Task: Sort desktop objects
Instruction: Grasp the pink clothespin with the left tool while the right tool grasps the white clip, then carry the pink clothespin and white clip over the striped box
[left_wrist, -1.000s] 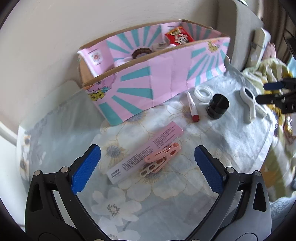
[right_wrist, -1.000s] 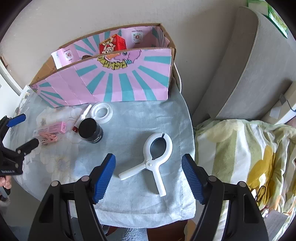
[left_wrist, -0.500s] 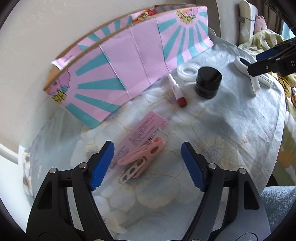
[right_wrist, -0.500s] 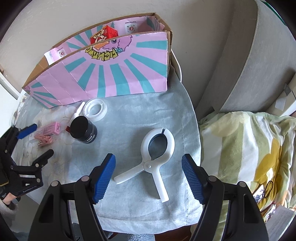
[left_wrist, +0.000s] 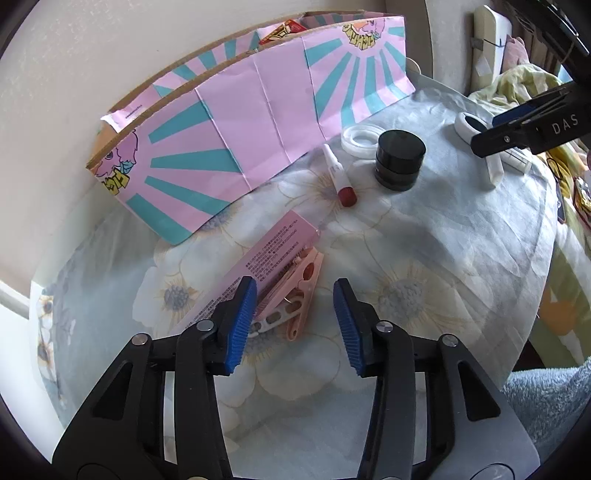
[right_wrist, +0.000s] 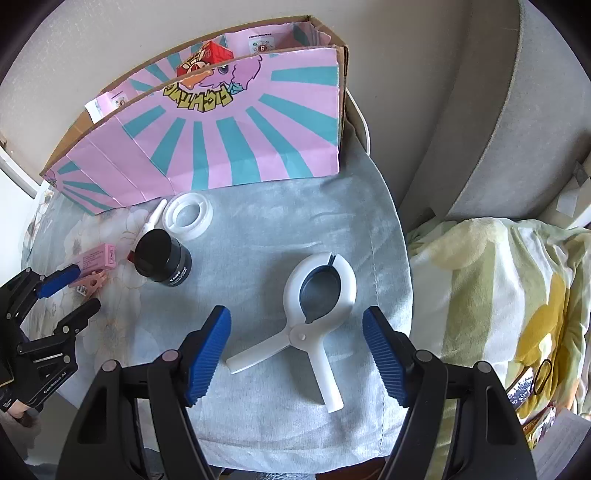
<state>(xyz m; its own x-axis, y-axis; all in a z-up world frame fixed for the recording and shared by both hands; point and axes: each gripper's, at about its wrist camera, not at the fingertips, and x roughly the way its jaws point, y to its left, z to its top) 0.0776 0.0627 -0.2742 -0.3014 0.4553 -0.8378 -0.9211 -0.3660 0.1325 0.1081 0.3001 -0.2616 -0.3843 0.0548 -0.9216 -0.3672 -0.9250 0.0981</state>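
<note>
Left gripper (left_wrist: 293, 321) low over the counter (left_wrist: 443, 258), fingers (left_wrist: 242, 317) apart, nothing held. Pink clothes peg (left_wrist: 291, 291) lying flat right between the blue pads, touching neither that can be seen. Beside the peg and partly under it, a long pink box (left_wrist: 266, 266), one end hidden behind the left finger. Farther back, a small white tube with a red cap (left_wrist: 340, 177), a black jar (left_wrist: 399, 158) and a white ring (left_wrist: 362, 138), all close together near the big pink and teal box (left_wrist: 258, 136). Red carton (right_wrist: 205, 61) standing inside that big box.

Right gripper (right_wrist: 297, 354) wide open too, gripping nothing. Big white clamp (right_wrist: 314, 314) flat on the blue cloth (right_wrist: 295, 221) between its fingers (right_wrist: 208, 350), round end pointing away toward the big box, two handles pointing back toward the gripper. One handle close to the left pad, not touching. Hard to tell how high above the clamp. Off to the right side, a yellow and green blanket (right_wrist: 498, 295) next to the counter.
</note>
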